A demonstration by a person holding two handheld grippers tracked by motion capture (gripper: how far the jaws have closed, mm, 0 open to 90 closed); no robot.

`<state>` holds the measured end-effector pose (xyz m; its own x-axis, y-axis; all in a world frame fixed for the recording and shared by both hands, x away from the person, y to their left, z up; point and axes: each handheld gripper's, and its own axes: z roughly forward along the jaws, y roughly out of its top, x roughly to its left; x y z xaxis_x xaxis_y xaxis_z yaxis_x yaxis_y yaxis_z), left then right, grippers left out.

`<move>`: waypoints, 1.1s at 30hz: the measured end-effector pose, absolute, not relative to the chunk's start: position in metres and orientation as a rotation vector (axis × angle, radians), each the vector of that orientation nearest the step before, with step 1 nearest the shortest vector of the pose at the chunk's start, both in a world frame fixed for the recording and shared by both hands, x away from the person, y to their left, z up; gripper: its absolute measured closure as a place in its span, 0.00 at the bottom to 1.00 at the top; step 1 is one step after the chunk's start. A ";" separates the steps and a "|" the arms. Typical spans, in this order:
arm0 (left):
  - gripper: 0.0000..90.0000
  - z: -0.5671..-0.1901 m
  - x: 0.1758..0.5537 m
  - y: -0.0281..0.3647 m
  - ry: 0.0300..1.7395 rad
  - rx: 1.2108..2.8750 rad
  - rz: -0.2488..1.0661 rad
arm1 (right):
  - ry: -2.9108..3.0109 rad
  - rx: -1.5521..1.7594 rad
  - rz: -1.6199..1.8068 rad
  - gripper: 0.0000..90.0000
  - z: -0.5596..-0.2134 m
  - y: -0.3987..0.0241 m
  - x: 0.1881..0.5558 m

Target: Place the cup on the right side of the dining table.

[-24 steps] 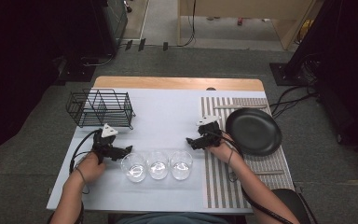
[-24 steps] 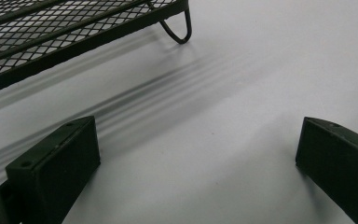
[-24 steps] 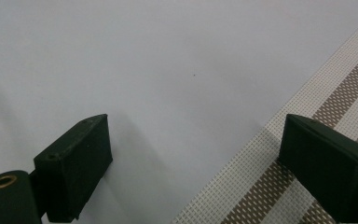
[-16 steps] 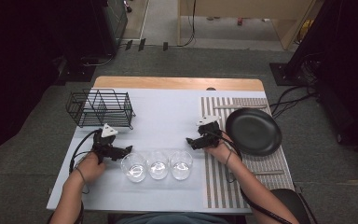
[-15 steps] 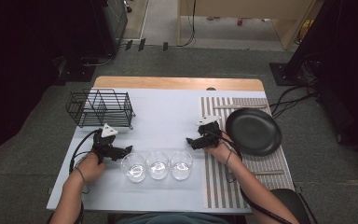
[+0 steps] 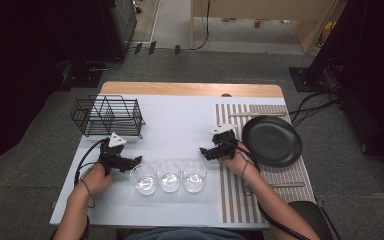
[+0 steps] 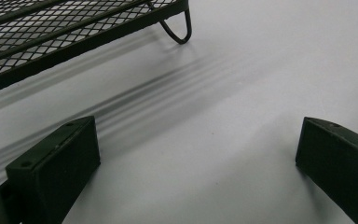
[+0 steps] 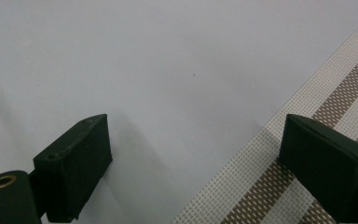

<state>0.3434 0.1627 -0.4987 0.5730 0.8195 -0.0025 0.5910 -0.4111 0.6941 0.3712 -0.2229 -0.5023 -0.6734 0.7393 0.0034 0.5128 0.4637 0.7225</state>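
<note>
My left hand-held gripper (image 6: 132,161) is released, jaws wide apart w/ bare bench between them in the left gripper view, nothing held. It sits low near the front-left of the bench (image 6: 180,125), tips just beside the leftmost glass (image 6: 143,178) but not touching it. My right hand-held gripper (image 6: 206,151) is also released & empty, hovering at the edge where the pale surface meets the striped mat (image 6: 235,195), just behind the rightmost glass (image 6: 194,176). Between those two stands the middle glass (image 6: 169,175); all 3 are upright in a tight row along the front edge, rims nearly touching. Wire rack (image 6: 108,116) is at the back-left, black plate (image 6: 272,140) on the mat toward the right edge.

I reckon the step in hand is picking up a glass, prob. for the rack. To do it well: take an end glass first, since the neighbours crowd the middle one; come in from the outer side, one jaw inside the rim & one outside, close gently bc clear glass slips & could knock the next one. Lift straight up before swinging toward the rack
</note>
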 end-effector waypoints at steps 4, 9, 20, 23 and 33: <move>0.00 -0.499 0.343 0.163 1.120 2.147 0.450 | 2.407 1.065 1.030 0.10 -0.502 -0.223 0.371; 0.00 -0.499 0.343 0.163 1.120 2.147 0.450 | 2.407 1.072 1.030 0.09 -0.502 -0.222 0.372; 0.00 -0.499 0.343 0.163 1.122 2.147 0.449 | 2.405 1.069 1.030 0.09 -0.503 -0.222 0.372; 0.00 -0.499 0.343 0.163 1.122 2.148 0.449 | 2.404 1.075 1.029 0.09 -0.503 -0.222 0.372; 0.00 -0.499 0.343 0.163 1.122 2.147 0.449 | 2.404 1.134 0.970 0.08 -0.499 -0.215 0.374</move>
